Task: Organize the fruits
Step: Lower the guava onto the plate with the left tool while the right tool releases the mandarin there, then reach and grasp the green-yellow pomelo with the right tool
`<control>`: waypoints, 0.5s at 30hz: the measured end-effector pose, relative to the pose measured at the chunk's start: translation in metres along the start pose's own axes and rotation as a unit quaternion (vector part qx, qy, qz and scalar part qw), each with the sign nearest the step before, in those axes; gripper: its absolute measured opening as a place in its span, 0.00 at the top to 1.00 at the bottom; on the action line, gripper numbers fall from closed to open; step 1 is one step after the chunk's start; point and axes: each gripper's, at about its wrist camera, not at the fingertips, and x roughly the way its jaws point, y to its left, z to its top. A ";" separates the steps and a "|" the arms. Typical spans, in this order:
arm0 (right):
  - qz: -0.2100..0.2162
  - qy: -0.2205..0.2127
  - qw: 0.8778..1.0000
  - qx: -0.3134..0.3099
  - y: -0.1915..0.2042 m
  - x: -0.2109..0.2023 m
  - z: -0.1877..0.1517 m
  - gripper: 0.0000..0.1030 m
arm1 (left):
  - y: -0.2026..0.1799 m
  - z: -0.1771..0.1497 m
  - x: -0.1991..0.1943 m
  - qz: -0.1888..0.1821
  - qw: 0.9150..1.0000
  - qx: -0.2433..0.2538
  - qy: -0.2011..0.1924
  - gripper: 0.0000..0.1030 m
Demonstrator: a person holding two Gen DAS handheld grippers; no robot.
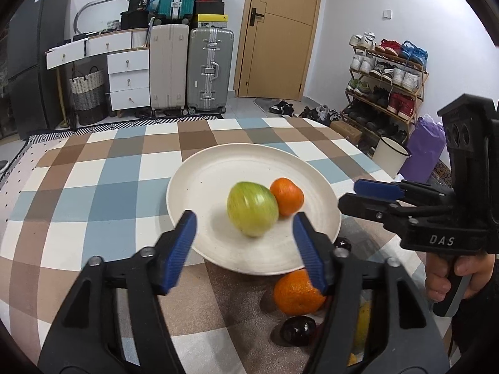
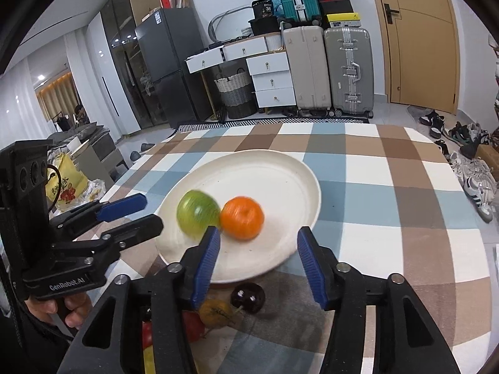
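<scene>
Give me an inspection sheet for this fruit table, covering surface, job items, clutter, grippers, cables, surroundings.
Surface: checked tablecloth covering the table.
Job's things: white plate holds a green apple touching an orange. Off the plate, near edge: second orange, dark plum, yellowish fruit, red fruit partly hidden.
Clutter: nothing seen.
Grippers: left gripper open, empty; right gripper open, empty.
Cables: nothing seen on the table.
Surroundings: suitcases, drawers, door, shoe rack, fridge.
</scene>
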 end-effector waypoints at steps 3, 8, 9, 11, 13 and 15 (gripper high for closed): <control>0.009 -0.007 1.000 0.004 -0.004 -0.011 -0.003 0.18 | 0.000 -0.002 -0.011 0.007 1.000 -0.002 -0.011 0.18; 0.018 -0.021 1.000 0.001 -0.001 -0.023 -0.007 0.00 | 0.001 -0.010 -0.028 0.012 1.000 -0.002 -0.009 0.11; 0.022 -0.018 1.000 -0.001 0.000 -0.023 -0.008 0.00 | 0.001 -0.012 -0.031 0.012 1.000 -0.003 -0.010 0.01; 0.020 -0.013 1.000 -0.006 0.003 -0.023 -0.010 0.00 | 0.002 -0.015 -0.039 0.014 1.000 -0.006 -0.019 0.01; 0.021 -0.008 1.000 -0.011 0.005 -0.022 -0.012 0.00 | 0.003 -0.016 -0.044 0.010 1.000 -0.012 -0.019 0.01; 0.020 -0.006 1.000 -0.016 0.008 -0.022 -0.015 0.00 | 0.005 -0.017 -0.050 0.009 1.000 -0.018 -0.020 0.01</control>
